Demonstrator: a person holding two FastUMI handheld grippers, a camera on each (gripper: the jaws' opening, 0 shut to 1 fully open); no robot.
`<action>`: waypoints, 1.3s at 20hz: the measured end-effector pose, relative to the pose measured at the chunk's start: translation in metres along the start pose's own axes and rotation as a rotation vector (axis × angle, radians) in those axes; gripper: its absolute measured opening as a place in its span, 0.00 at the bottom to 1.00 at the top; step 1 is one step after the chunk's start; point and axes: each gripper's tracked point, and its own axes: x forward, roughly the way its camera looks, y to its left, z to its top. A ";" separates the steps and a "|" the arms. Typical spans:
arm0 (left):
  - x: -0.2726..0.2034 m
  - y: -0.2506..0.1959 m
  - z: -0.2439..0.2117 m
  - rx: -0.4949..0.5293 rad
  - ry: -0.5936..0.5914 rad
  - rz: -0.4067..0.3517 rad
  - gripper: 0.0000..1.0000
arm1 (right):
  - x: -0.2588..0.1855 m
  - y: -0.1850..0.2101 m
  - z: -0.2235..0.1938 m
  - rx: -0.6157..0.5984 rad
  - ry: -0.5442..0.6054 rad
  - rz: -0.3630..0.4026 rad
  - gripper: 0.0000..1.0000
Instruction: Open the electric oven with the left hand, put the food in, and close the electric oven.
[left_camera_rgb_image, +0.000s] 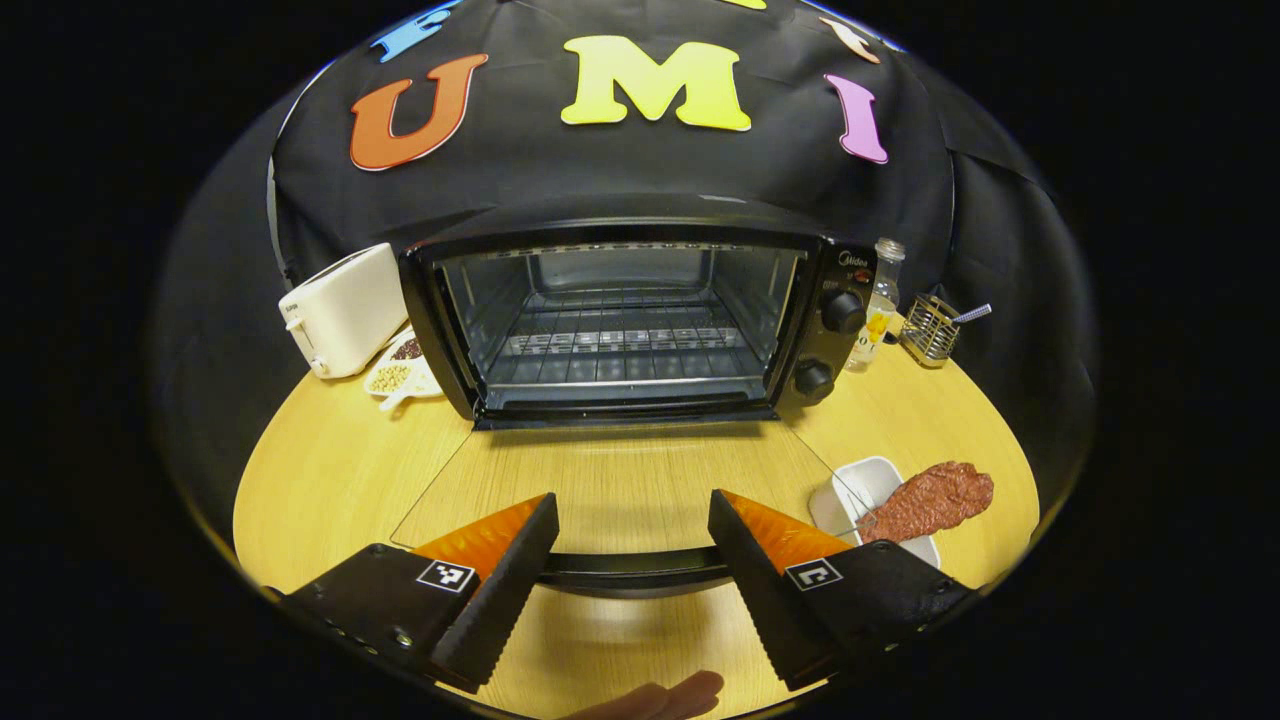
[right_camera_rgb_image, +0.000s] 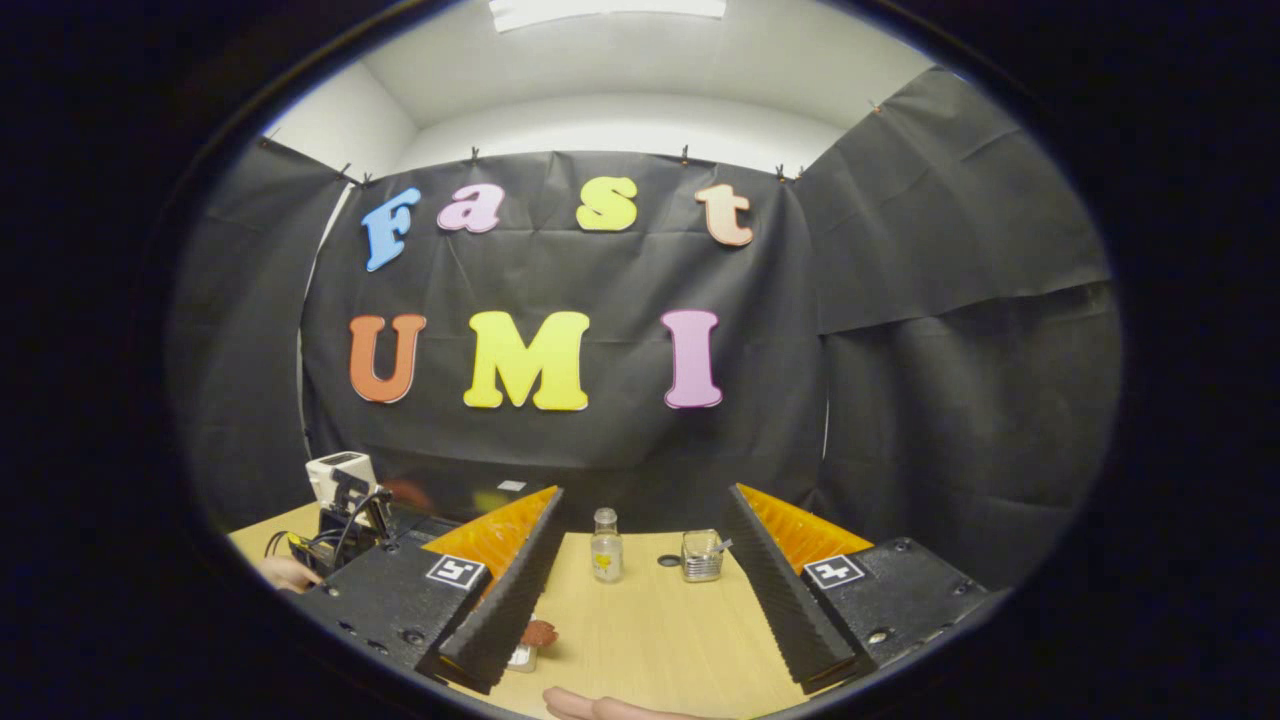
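The left claw (left_camera_rgb_image: 633, 560) is spread wide around the handle (left_camera_rgb_image: 633, 572) of the oven (left_camera_rgb_image: 640, 320) door, which lies flat, the meat (left_camera_rgb_image: 930, 500) waits by its right corner, and the right claw (right_camera_rgb_image: 640, 580), also spread wide, could bump that door.

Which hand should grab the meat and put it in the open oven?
Probably the right. The left gripper has its open jaws around the door handle. The right gripper is open and empty, hovering above the table with the meat just beneath.
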 end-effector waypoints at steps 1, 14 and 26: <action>0.002 0.000 -0.009 0.000 0.014 0.003 0.97 | 0.001 0.001 -0.003 0.002 0.006 0.003 0.98; -0.013 0.006 -0.011 0.032 -0.202 0.055 0.96 | 0.033 0.027 -0.072 -0.037 0.247 0.098 1.00; -0.186 0.015 0.084 0.018 -0.561 0.053 0.96 | 0.085 0.059 -0.204 0.092 0.700 0.266 1.00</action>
